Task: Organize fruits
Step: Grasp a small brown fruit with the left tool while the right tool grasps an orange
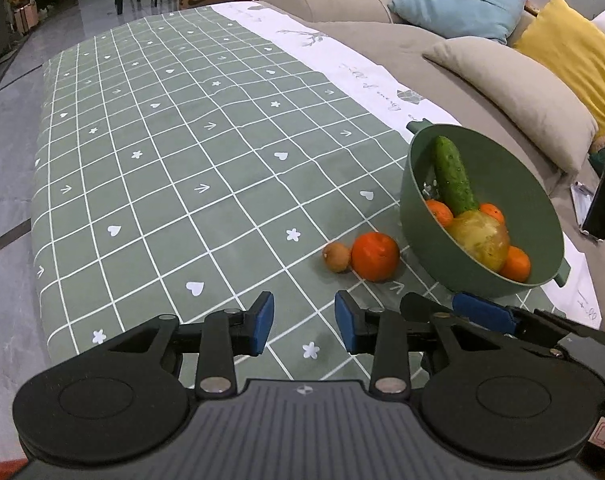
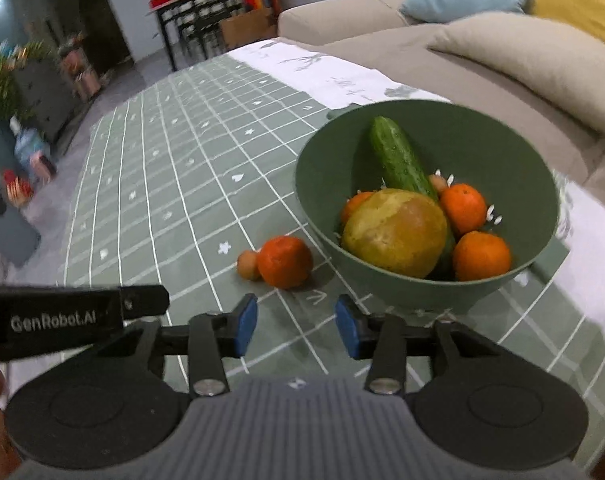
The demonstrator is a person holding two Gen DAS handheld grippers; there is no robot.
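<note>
Worktop (image 1: 190,168): covered by a sage-green cloth with white grid lines, hearts, stars and arrows, and a white printed border along the sofa side.

Bowl (image 1: 430,240): deep, matte green, small lug handles; stands at the cloth's right edge near the border.

Contents, largest first: pear (image 2: 394,232), yellow-green with brown russet patches, in front; cucumber (image 2: 400,160), dark green, pimpled, leaning on the bowl's far wall; three tangerines around the pear, one (image 2: 482,256) at the near right.

Loose on the cloth, just left of the bowl: a tangerine (image 1: 375,256), bright orange, dimpled; touching it on the left, a small brown fruit (image 1: 336,257), round, dull-skinned.

Left tongs (image 1: 304,322): blue pads parted, nothing between them, over bare cloth short of the loose fruit.

Right tongs (image 2: 296,326): parted likewise, holding nothing.
</note>
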